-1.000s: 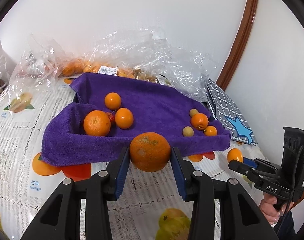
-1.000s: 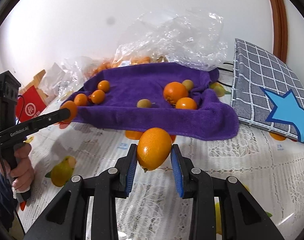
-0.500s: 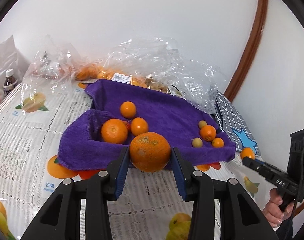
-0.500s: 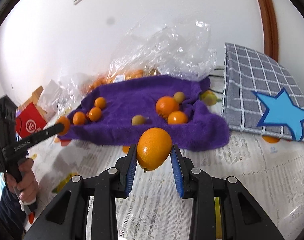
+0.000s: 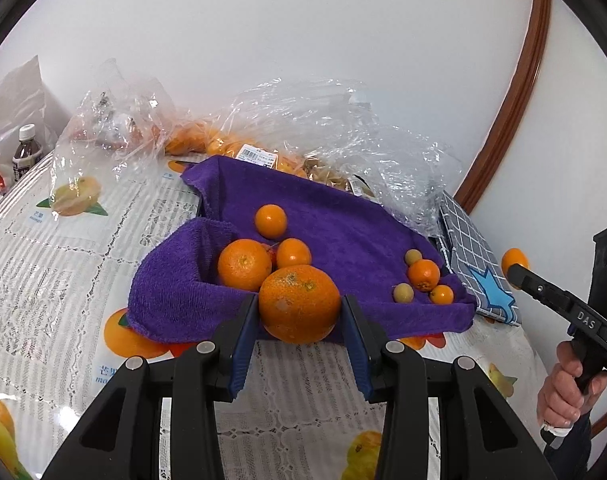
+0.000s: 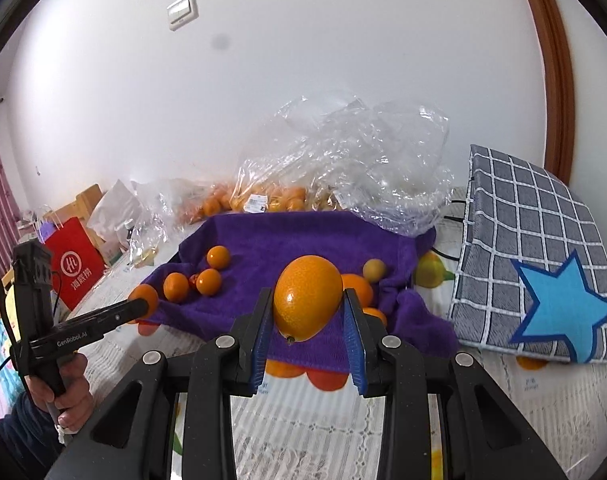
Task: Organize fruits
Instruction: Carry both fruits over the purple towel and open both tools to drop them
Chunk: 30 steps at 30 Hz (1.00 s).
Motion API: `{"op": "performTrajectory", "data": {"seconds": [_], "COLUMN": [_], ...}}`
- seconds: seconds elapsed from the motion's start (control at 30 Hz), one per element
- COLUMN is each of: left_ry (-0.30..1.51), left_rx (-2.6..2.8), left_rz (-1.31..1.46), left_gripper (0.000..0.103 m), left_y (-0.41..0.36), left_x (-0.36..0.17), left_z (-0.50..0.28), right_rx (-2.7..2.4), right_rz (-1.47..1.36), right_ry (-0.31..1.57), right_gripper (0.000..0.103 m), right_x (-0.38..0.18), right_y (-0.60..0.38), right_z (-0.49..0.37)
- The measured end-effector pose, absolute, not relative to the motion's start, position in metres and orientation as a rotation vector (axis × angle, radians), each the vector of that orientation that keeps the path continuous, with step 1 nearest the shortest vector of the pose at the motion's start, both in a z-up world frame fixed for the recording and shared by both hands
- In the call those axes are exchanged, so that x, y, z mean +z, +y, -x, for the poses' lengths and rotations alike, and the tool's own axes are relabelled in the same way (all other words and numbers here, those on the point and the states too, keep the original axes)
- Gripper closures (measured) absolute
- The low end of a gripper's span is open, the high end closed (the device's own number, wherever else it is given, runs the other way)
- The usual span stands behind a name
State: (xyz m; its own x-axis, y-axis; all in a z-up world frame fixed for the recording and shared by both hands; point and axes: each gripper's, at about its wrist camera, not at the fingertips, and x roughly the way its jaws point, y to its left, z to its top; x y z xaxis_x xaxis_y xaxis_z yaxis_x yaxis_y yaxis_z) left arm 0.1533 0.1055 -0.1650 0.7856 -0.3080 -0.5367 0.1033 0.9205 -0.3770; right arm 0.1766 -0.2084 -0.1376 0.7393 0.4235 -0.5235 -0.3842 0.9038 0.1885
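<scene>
My left gripper [image 5: 299, 320] is shut on a large round orange [image 5: 299, 303], held above the near edge of a purple towel [image 5: 343, 224]. My right gripper [image 6: 307, 320] is shut on an oval orange [image 6: 306, 297], held above the towel's right side [image 6: 287, 240]. On the towel lie a big orange [image 5: 244, 264], smaller oranges [image 5: 270, 221] on the left, and an orange [image 5: 423, 275] with small yellowish fruits [image 5: 402, 293] on the right. The right gripper also shows in the left wrist view [image 5: 517, 270], the left gripper in the right wrist view [image 6: 143, 304].
Clear plastic bags of oranges [image 5: 335, 140] lie behind the towel. A grey checked bag with a blue star [image 6: 539, 264] lies at the right. A bottle [image 5: 23, 152] and a red paper bag [image 6: 73, 268] stand at the left. A fruit-print tablecloth [image 5: 55, 248] covers the table.
Both grippers have risen and moved in over the towel, each still holding its orange. The towel's fruits have not moved.
</scene>
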Motion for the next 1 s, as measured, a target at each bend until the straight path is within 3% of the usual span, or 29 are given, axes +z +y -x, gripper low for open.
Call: {"op": "performTrajectory", "data": {"seconds": [0.5,1.0], "left_ry": [0.608,0.699], "left_rx": [-0.225,-0.188], "left_rz": [0.309,0.333], "left_gripper": [0.063,0.063], "left_y": [0.094,0.086], "left_x": [-0.116,-0.110], "left_z": [-0.195,-0.268], "right_rx": [0.436,0.419], "right_rz": [-0.022,-0.017], "right_ry": [0.648,0.724], "right_gripper": [0.070,0.069], "right_x": [-0.141,-0.157], "right_y": [-0.192,-0.182], "right_z": [-0.239,-0.303]}}
